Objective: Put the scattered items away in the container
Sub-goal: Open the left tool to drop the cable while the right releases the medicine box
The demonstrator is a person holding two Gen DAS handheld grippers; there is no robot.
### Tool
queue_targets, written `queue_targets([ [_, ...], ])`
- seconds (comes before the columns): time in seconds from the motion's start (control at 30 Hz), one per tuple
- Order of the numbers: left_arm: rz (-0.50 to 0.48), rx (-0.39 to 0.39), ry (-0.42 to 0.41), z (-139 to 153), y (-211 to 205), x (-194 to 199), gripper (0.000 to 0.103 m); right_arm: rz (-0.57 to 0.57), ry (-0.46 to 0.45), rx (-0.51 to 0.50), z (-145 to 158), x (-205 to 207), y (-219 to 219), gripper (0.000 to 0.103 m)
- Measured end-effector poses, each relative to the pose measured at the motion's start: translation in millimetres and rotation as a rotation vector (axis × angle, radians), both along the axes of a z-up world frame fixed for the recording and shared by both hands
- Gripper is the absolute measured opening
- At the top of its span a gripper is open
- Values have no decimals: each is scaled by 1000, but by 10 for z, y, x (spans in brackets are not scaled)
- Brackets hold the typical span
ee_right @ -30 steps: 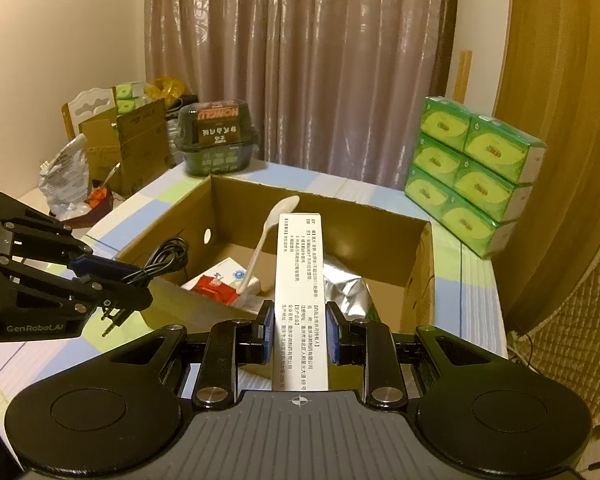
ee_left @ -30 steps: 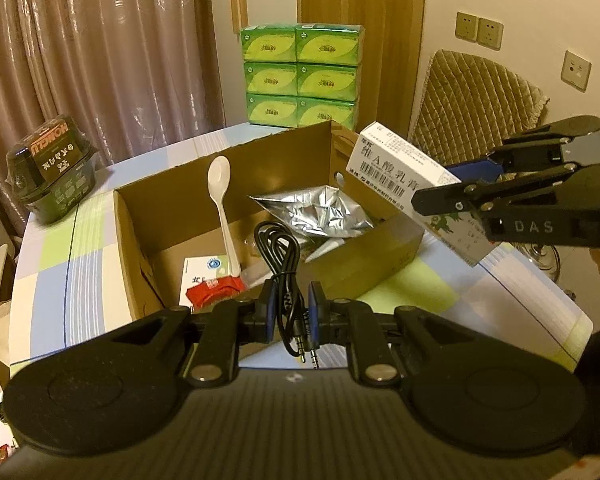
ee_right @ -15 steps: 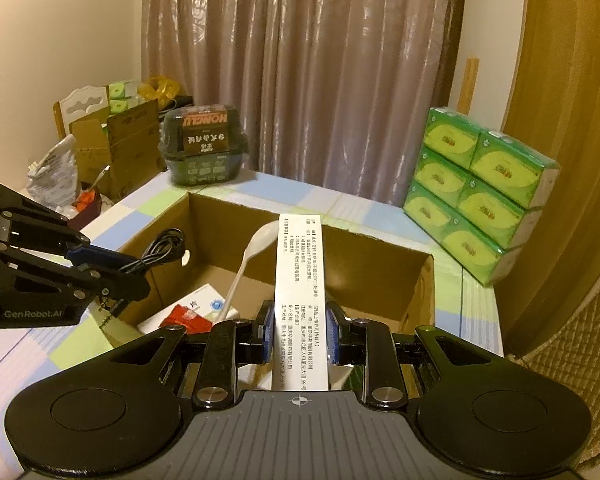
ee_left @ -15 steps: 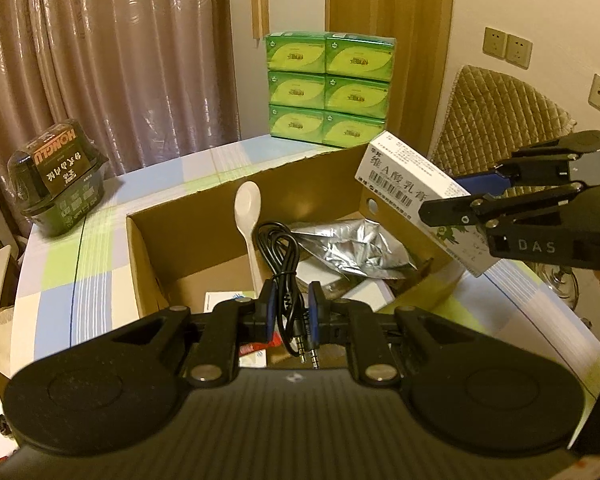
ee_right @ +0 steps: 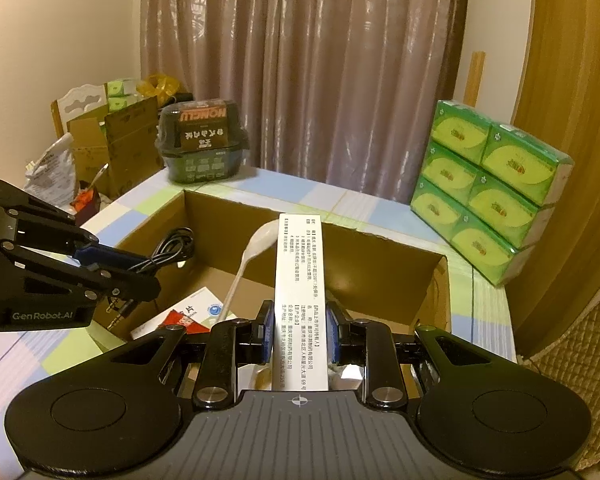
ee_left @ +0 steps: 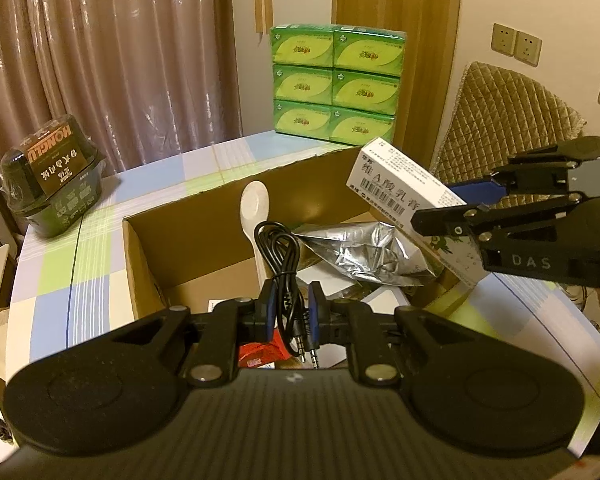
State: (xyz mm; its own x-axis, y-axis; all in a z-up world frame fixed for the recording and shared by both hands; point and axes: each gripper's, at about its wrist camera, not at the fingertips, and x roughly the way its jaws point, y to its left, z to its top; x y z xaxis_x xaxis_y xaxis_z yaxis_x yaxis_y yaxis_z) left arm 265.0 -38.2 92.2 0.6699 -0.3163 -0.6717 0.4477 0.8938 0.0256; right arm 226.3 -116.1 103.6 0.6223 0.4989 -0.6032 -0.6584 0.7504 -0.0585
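Left wrist view: left gripper [ee_left: 292, 306] is pinching a coiled black cable [ee_left: 282, 256], plugs dangling under the pads, over the near edge of the cardboard box [ee_left: 140, 264]. This view is also showing the crumpled foil bag [ee_left: 364, 252] inside the box, which the right wrist view is hiding behind the carton. Right gripper [ee_right: 298, 326] is clamping a long white medicine carton [ee_right: 298, 280], holding it above the box's right side. Box is sitting on the checked table [ee_left: 56, 264] and holding a white spoon [ee_right: 252, 256] leaning on the far wall, a red packet [ee_right: 182, 320] and a white leaflet [ee_right: 204, 304]. Only the right view is showing the second open box [ee_right: 116, 148] off the table at left.
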Motion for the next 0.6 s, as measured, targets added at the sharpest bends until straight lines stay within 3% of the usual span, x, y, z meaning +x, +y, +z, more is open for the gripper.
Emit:
queue_targets([
  [0.4, 43, -13, -7, -58, 16, 204, 14, -16, 1, 35, 1, 198, 90, 23],
  [0.43, 48, -11, -11, -62, 14, 213, 30, -13, 2, 45, 1, 214, 102, 23],
  [0.47, 57, -12, -14, -66, 18, 215, 57, -11, 4, 54, -3, 232, 122, 23],
  [0.5, 66, -18, -25, -69, 30, 203, 62, -11, 7, 57, -10, 251, 135, 23],
  [0.6, 79, -29, -17, -95, 78, 185, 59, -10, 22, 62, -55, 306, 182, 23],
])
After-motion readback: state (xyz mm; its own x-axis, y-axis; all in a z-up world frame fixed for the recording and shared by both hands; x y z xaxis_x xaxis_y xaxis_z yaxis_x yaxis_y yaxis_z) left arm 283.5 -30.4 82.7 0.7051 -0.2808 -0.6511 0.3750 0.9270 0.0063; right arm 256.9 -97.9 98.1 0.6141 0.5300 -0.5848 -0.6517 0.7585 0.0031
